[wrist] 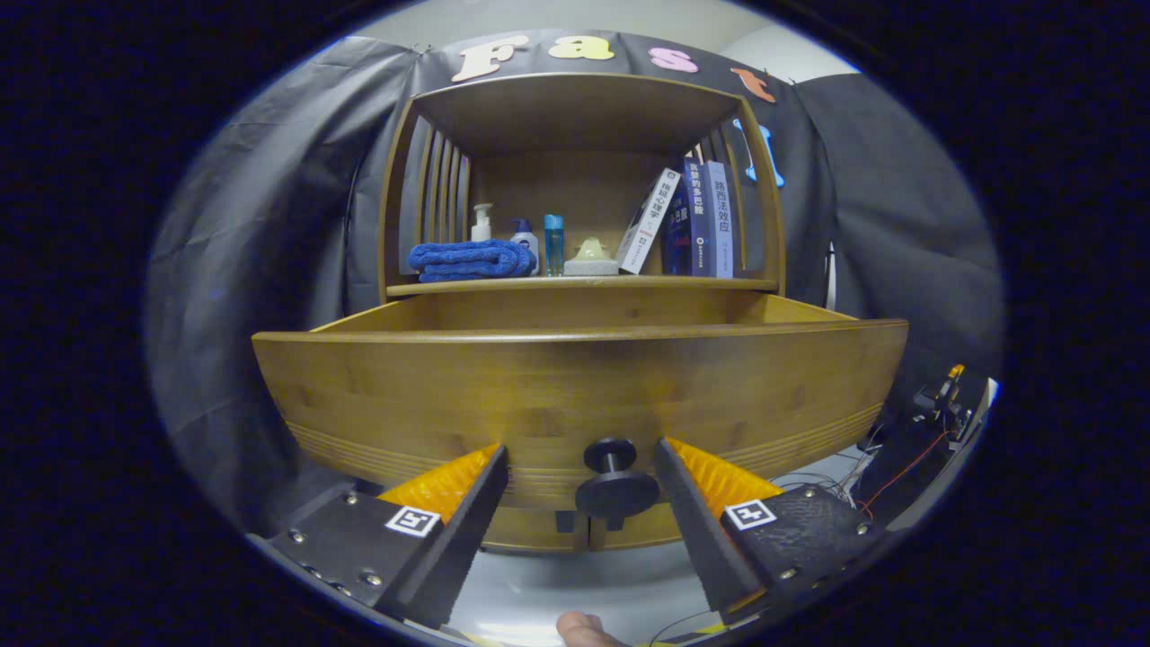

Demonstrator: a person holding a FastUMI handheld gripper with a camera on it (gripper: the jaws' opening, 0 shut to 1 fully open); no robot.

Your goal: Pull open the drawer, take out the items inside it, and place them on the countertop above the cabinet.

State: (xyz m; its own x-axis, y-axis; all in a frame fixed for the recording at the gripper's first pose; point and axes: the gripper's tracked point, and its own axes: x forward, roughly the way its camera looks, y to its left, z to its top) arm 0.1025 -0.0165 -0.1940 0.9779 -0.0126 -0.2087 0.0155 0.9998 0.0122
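Already the drawer is pulled well out below the countertop. Its knob sits between the spread gripper fingers, untouched. Contents are hidden behind the front; removal and placing are judged still undone.

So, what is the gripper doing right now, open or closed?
Gripper: open, fingers on either side of the drawer knob, not pressing on it; holding nothing.

The rightmost book reads "路西法效应" down its spine; the neighbouring spines are too blurred to read.
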